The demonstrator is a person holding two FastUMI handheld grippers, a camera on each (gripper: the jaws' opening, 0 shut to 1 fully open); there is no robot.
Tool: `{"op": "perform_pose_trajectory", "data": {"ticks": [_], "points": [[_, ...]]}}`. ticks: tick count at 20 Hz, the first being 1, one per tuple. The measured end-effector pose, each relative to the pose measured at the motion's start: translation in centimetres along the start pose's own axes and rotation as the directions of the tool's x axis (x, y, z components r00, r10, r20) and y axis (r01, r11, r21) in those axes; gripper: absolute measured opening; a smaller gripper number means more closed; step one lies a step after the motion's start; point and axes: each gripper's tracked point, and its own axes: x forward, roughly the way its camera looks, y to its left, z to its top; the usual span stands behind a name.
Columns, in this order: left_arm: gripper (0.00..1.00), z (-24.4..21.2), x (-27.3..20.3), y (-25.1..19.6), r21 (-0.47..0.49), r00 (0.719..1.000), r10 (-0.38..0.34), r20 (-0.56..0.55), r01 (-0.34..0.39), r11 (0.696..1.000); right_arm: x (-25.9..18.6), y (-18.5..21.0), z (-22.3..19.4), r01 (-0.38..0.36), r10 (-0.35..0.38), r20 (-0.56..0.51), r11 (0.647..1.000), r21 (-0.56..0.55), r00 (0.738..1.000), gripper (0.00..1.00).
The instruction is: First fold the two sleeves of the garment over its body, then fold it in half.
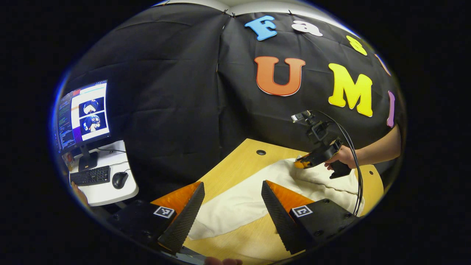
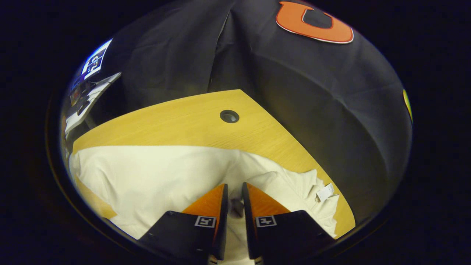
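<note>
Hovering low over the near end of the garment [image 1: 235,206], left gripper [image 1: 232,191] with fingers spread wide apart, ridged inner pads facing each other, nothing between them. Soft cream cloth below, matte and lightly creased, lying flat along a wooden table [image 1: 239,162] with pale straight grain; near corner of the cloth folded slightly under, bare wood showing just past it toward the camera. Farther along the same cloth, right gripper [image 1: 300,163] down on the rumpled far end, held by a hand [image 1: 344,156] with a black cable looping down beside it.

In the right gripper view, right gripper [image 2: 234,193] with fingers drawn close, only a narrow slit left, a small pinch of the cream fabric seemingly caught in it; firm clamping hard to confirm. Garment [image 2: 154,176] smooth to the left, bunched to the right, a small white tag [image 2: 325,192] near the table's right edge. Beyond, open bare wood with a round cable hole [image 2: 229,116], then the angled table edges against black cloth. Off to the left, a white side desk [image 1: 106,191] with monitor [image 1: 84,114], keyboard [image 1: 90,175] and mouse [image 1: 119,179].
</note>
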Motion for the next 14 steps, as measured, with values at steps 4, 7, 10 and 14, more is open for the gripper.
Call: {"op": "perform_pose_trajectory", "data": {"ticks": [4, 7, 10, 14], "points": [[0.99, -0.5, 0.4, 0.7, 0.038, 1.0, 0.004, -0.006, -0.004, 0.999, -2.9, -0.2, 1.8, -0.012, 0.004, 0.094, 0.996, 0.09, 0.996, 0.72], [0.99, -0.7, 0.8, 1.3, 0.075, 1.0, -0.004, 0.001, 0.004, 0.997, -7.3, -1.4, 2.5, 0.002, -0.029, 0.171, 0.988, 0.154, 0.985, 0.79], [0.99, -1.4, 0.3, 1.6, 0.106, 1.0, -0.015, 0.002, 0.015, 0.994, -13.1, -2.9, 3.1, 0.006, -0.071, 0.266, 0.971, 0.237, 0.961, 0.82], [0.99, -3.2, -0.6, 3.5, 0.161, 1.0, -0.015, -0.016, 0.017, 0.987, -21.3, -3.8, 1.7, 0.015, -0.125, 0.368, 0.957, 0.289, 0.921, 0.82]]}}
